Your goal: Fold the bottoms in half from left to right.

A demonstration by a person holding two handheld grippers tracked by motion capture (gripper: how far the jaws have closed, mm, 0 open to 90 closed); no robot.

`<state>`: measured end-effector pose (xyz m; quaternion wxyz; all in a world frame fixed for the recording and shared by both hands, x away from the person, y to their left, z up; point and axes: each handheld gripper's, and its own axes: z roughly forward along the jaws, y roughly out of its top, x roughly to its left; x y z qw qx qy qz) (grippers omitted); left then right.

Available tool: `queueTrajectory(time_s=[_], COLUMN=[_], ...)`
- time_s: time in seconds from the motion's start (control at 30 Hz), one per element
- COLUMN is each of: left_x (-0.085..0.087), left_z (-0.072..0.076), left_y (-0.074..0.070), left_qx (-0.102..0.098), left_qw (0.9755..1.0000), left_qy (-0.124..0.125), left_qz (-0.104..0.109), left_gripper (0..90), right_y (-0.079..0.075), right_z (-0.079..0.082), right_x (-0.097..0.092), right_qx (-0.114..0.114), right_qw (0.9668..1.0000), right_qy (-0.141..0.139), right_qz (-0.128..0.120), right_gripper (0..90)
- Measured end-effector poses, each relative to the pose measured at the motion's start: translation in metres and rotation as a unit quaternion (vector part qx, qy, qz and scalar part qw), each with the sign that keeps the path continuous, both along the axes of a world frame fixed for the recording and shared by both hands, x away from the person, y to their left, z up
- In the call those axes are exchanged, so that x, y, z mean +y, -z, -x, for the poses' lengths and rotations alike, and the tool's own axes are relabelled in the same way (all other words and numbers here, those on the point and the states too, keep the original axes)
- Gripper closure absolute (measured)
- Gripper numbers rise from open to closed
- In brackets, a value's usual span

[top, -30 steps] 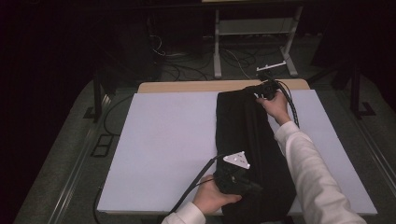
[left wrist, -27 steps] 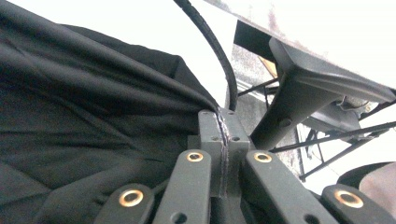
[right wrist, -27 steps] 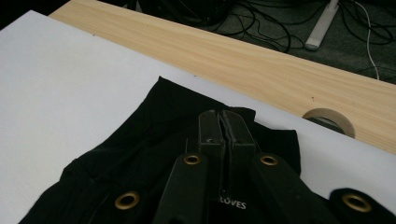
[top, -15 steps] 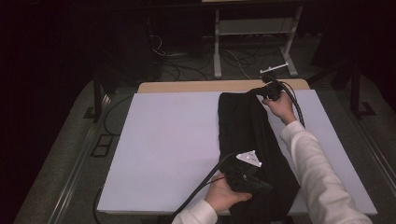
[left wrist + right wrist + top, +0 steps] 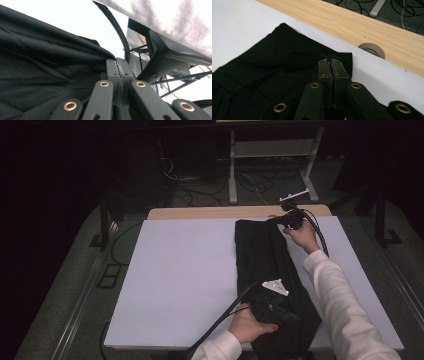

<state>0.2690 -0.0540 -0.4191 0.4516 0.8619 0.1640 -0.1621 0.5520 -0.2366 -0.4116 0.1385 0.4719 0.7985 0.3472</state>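
Note:
A long black garment (image 5: 265, 255) lies lengthwise on the right half of the white table cover (image 5: 180, 270). My left gripper (image 5: 292, 316) sits at the garment's near end, jaws pressed together with a strip of black cloth (image 5: 50, 65) pinched between them. My right gripper (image 5: 280, 218) holds the far end by the table's back edge. In the right gripper view its jaws (image 5: 329, 66) are shut on the garment's corner hem (image 5: 287, 60). In the left gripper view the left gripper (image 5: 117, 67) shows its shut tips against the bunched cloth.
Bare wooden table edge (image 5: 215, 212) runs along the back, with a round cable hole (image 5: 372, 48) near the right gripper. Cables (image 5: 250, 182) and a grey desk frame (image 5: 270, 150) lie on the floor beyond. White sleeves (image 5: 345, 305) reach over the table's right side.
Both hands have shifted slightly to the right, and the garment has slid with them, now lying straighter. Both grips stay closed on the cloth.

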Motion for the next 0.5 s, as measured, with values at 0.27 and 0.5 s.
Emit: queueTrajectory(time_s=[0.27,0.5], left_x=[-0.012,-0.027], left_z=[-0.004,-0.007], left_y=[0.003,0.005], left_qx=[0.009,0.016], left_qw=[1.0000,0.9998], left_qy=[-0.003,-0.010], left_qz=[0.000,0.000], left_gripper=[89.3,89.3], right_y=[0.008,0.016], right_z=[-0.001,-0.003], right_x=[-0.009,-0.014], right_qx=[0.007,0.013], right_qw=[0.9999,0.9999], right_qy=[0.007,0.007], right_qz=[0.009,0.008], right_gripper=[86.5,86.2])
